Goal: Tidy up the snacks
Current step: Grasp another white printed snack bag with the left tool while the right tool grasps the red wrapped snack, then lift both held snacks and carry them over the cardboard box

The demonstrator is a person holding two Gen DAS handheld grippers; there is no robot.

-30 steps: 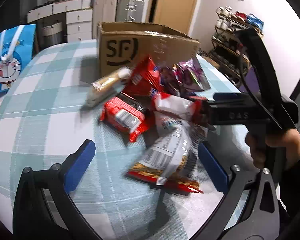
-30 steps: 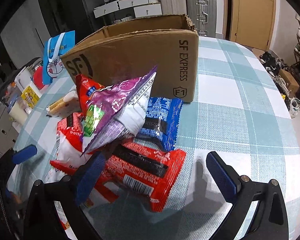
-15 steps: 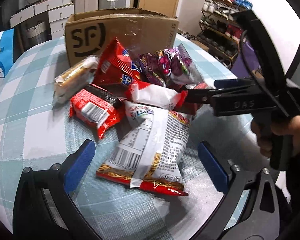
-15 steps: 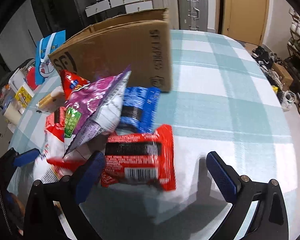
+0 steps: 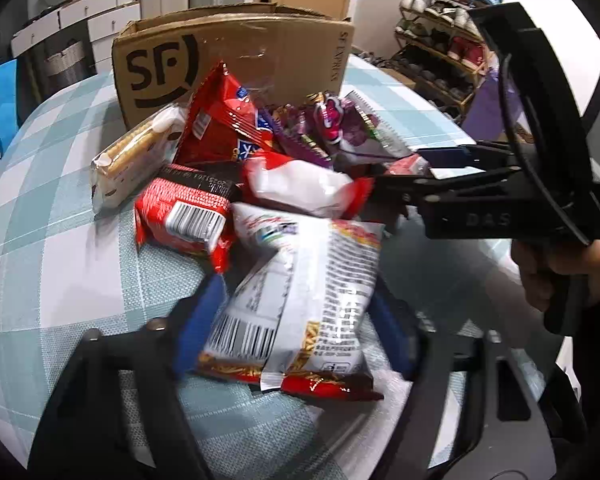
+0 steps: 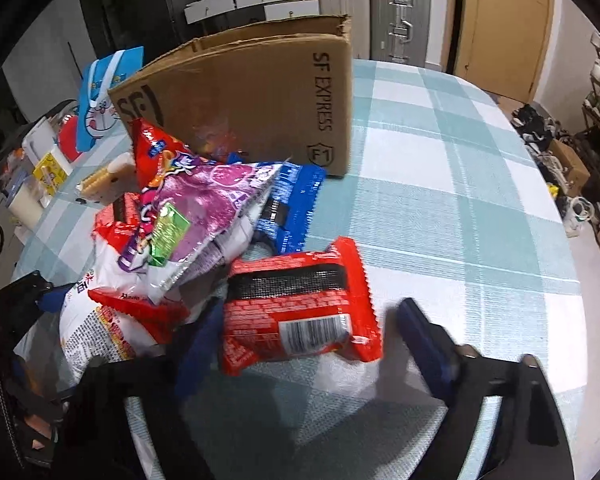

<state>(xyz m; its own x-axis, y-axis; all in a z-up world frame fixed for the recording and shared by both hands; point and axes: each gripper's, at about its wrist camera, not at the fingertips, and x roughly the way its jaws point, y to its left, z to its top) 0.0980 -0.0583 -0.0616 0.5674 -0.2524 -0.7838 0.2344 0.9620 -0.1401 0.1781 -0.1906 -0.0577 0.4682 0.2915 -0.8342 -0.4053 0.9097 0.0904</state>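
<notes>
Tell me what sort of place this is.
Most likely a lived-in home: a shoe rack by the wall, suitcases near a wooden door, and a checked tablecloth on the table.

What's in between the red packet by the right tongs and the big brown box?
In the right wrist view, a blue snack packet lies between the red packet and the cardboard box.

Both tools: L [image 5: 296, 328], R [image 6: 308, 340] half-closed, low.

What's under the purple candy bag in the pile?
The purple candy bag lies on a white-and-red packet and overlaps the blue wrapper. Anything deeper is covered.
</notes>
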